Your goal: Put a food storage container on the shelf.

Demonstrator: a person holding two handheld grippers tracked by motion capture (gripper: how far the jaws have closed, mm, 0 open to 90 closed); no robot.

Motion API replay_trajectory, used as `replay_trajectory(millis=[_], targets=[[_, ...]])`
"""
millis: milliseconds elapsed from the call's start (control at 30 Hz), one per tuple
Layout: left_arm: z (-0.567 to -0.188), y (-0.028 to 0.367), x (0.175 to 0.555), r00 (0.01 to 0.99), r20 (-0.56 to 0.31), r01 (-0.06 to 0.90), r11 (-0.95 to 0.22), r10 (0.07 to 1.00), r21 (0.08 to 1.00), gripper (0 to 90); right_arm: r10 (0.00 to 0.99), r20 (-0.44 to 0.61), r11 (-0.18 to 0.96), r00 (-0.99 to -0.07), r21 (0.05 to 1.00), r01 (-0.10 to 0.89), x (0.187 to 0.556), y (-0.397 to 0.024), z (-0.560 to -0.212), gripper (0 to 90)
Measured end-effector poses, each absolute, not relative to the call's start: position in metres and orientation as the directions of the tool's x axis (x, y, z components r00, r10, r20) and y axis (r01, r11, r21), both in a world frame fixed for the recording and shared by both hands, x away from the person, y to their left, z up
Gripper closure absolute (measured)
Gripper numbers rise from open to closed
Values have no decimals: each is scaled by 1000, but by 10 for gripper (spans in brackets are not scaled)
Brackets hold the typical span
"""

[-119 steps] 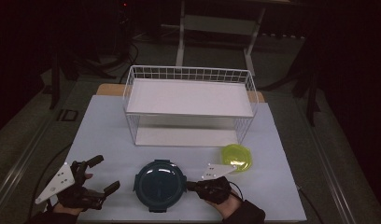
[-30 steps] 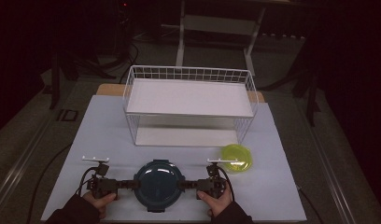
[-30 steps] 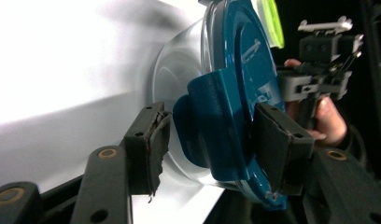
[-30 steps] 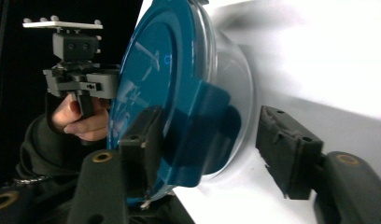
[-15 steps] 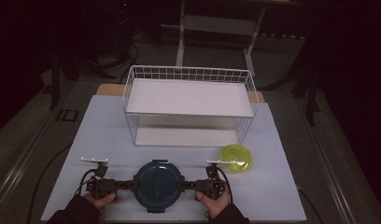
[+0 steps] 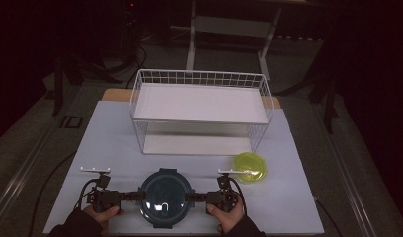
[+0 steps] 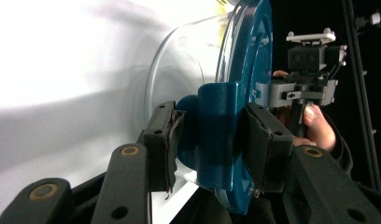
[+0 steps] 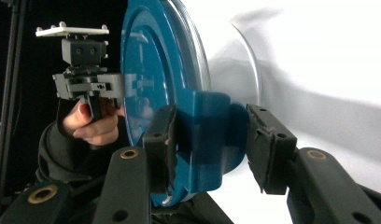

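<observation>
A round clear container with a dark blue lid (image 6: 165,195) sits near the table's front edge. My left gripper (image 6: 138,196) reaches in from its left side and my right gripper (image 6: 192,196) from its right. In the left gripper view, my left gripper (image 7: 216,140) has its pads pressed on both faces of a blue lid clip (image 7: 219,121). In the right gripper view, my right gripper (image 8: 209,144) holds the opposite clip (image 8: 212,135) the same way. Both pairs of jaws have just been closing, each with a clip between them.
A white wire rack (image 6: 199,103) with two shelves stands behind the container. A small yellow-green round dish (image 6: 250,167) lies just behind my right gripper. The white table top (image 6: 105,143) ends close in front of the hands.
Four seconds ago my left gripper was out to the left, away from the container. It has since come to the lid's left side. Over the last second both hands have stayed put.
</observation>
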State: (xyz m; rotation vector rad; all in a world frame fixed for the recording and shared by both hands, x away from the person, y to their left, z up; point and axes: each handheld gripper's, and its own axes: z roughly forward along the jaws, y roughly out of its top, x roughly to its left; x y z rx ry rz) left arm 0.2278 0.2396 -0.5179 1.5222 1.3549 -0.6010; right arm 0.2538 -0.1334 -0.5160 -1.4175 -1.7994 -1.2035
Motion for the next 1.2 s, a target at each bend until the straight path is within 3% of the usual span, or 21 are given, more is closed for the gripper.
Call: replay_trajectory(millis=[1200], targets=[[-426,197,279,423,-817,876,55,393,479,573,467,777,-45,-422,498,866,285,-178,-414,560]])
